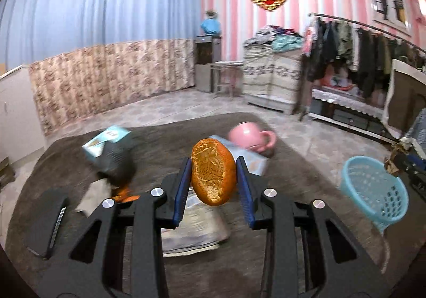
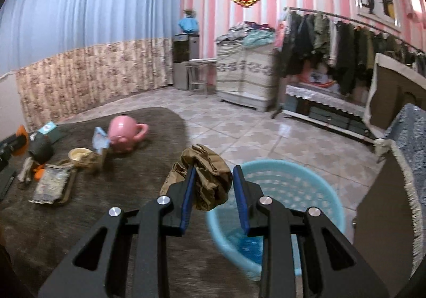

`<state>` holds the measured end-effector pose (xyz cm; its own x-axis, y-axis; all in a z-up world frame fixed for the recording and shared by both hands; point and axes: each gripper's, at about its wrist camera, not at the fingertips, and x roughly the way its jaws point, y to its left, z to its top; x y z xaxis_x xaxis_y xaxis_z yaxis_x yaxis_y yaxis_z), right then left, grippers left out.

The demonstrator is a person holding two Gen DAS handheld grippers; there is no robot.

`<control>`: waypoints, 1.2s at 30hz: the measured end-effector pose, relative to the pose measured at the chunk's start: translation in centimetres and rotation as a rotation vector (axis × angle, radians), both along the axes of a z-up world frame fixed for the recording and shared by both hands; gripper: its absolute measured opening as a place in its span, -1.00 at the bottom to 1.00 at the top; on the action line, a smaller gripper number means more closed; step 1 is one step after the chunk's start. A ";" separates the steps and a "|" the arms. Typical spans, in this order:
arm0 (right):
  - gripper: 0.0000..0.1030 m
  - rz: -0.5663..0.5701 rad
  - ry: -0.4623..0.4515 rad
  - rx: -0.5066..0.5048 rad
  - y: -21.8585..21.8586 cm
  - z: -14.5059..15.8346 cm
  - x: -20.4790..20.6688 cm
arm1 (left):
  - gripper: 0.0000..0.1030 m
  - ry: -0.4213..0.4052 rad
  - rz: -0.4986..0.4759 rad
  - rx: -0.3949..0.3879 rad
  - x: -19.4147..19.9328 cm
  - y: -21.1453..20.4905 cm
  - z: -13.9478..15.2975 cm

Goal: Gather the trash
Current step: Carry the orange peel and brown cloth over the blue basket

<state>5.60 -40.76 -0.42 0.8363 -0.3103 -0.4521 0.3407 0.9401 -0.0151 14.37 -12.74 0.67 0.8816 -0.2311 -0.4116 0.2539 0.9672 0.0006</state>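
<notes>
An orange peel [image 1: 213,173], hollow side towards the camera, hangs above the brown cloth-covered table [image 1: 159,143] with my left gripper [image 1: 214,162] shut on it. My right gripper [image 2: 215,169] is shut on a crumpled brown paper wad [image 2: 210,183], held just left of a light blue plastic basket [image 2: 279,162] that stands on the floor off the table's right edge. In the left wrist view the basket [image 1: 354,178] lies to the right of the peel, and the paper wad [image 1: 394,157] shows at the frame's right edge.
A pink mug [image 2: 125,135] lies on its side on the table beside a blue carton [image 2: 99,142]. A small bowl [image 2: 78,154], a paper packet [image 2: 52,183] and a dark object [image 2: 40,150] sit at the left. A clothes rack [image 2: 332,40] and tiled floor [image 2: 239,127] lie beyond.
</notes>
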 end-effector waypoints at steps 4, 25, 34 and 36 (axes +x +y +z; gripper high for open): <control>-0.44 -0.043 -0.007 -0.003 -1.9 -0.1 -1.0 | -0.36 -0.007 -0.058 -0.009 0.0 -3.6 0.3; -0.44 -0.246 -0.002 0.095 -12.1 -3.4 -3.3 | -0.36 -0.022 -0.402 0.032 -1.4 -22.6 -2.4; -0.44 -0.304 -0.006 0.143 -14.2 -4.7 -4.2 | -0.36 0.020 -0.483 0.028 -0.5 -28.1 -5.3; -0.44 -0.306 0.002 0.147 -14.5 -5.0 -4.0 | -0.36 0.025 -0.498 0.035 -0.6 -28.6 -6.2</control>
<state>1.55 -55.26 -5.44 0.7132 -0.4785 -0.5122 0.6076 0.7863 0.1115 13.73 -41.35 -5.55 0.6574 -0.6073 -0.4461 0.6854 0.7279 0.0192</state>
